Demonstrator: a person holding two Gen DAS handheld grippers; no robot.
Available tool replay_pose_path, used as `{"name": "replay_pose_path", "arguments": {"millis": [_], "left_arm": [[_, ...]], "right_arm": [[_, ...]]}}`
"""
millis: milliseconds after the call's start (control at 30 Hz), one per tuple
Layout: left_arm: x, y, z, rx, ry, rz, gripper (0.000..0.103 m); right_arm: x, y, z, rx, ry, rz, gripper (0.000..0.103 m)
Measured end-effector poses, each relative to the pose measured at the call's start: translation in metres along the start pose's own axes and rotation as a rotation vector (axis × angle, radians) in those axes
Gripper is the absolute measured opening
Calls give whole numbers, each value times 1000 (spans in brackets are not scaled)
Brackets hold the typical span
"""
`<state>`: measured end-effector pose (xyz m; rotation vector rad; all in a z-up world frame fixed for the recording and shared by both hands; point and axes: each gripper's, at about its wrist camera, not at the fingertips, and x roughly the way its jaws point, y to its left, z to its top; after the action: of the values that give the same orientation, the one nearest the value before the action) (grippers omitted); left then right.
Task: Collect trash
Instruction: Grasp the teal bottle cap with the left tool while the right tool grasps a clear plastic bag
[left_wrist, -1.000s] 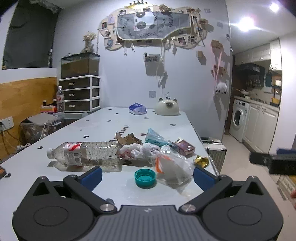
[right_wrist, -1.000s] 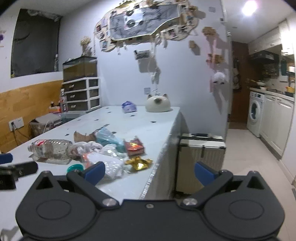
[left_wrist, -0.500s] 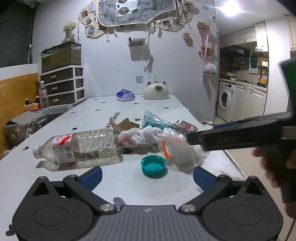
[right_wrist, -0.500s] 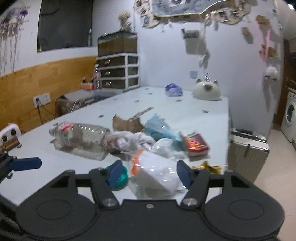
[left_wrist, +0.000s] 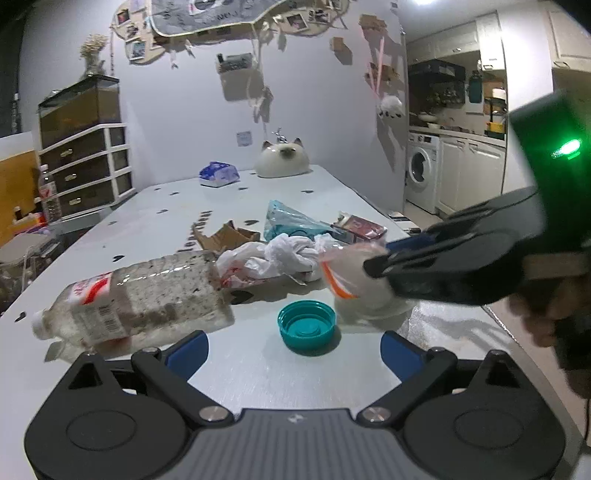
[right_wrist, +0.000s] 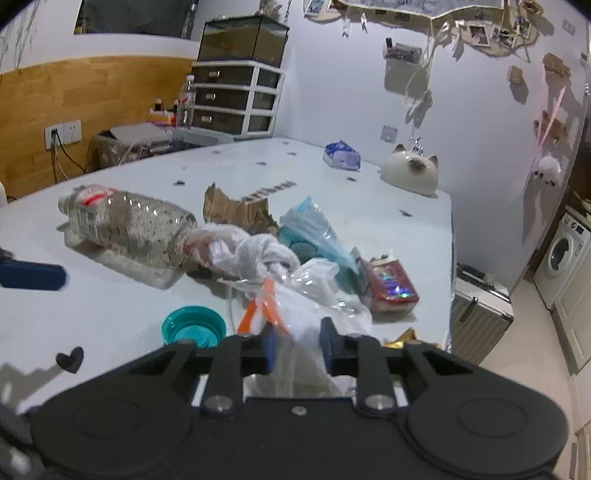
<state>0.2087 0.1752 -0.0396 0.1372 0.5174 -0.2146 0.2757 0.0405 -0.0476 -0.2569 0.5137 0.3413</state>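
A pile of trash lies on the white table (left_wrist: 177, 206): a clear plastic bottle (left_wrist: 144, 295) on its side, a teal cap (left_wrist: 306, 326), a crumpled white bag (left_wrist: 280, 254), torn cardboard (left_wrist: 225, 236), a blue wrapper (left_wrist: 288, 219), a red packet (right_wrist: 388, 284) and a clear zip bag with an orange strip (right_wrist: 295, 314). My right gripper (right_wrist: 295, 345) is shut on the zip bag; it also shows in the left wrist view (left_wrist: 373, 264). My left gripper (left_wrist: 291, 354) is open and empty, just short of the teal cap.
A cat-shaped ceramic (left_wrist: 282, 162) and a blue tissue pack (left_wrist: 218, 173) sit at the table's far end. A silver suitcase (right_wrist: 480, 306) stands beside the table's right edge. Drawers with a tank (left_wrist: 85, 162) stand at the left wall. A gold wrapper (right_wrist: 400, 338) lies near the edge.
My right gripper moved in from the right and closed its fingers on the zip bag. My left gripper moved slightly closer to the trash pile and stayed open.
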Motion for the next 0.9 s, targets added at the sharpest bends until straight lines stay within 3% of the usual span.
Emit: {"name": "replay_pose_path", "arguments": {"millis": [267, 567, 600, 667, 700, 900], "left_arm": [[42, 0, 11, -7, 57, -11, 88], [83, -13, 17, 20, 127, -15, 74], [83, -12, 17, 8, 129, -19, 72], [84, -12, 19, -7, 129, -17, 53], [84, -13, 19, -4, 127, -5, 50], [66, -14, 21, -33, 93, 18, 50]], "right_arm": [[-32, -31, 5, 130, -70, 76, 8], [-44, -54, -1, 235, -73, 140, 6], [-45, -55, -2, 238, -74, 140, 6], [-46, -56, -3, 244, -74, 139, 6], [-46, -56, -4, 244, -75, 143, 6], [-50, -56, -7, 244, -79, 145, 6]]}}
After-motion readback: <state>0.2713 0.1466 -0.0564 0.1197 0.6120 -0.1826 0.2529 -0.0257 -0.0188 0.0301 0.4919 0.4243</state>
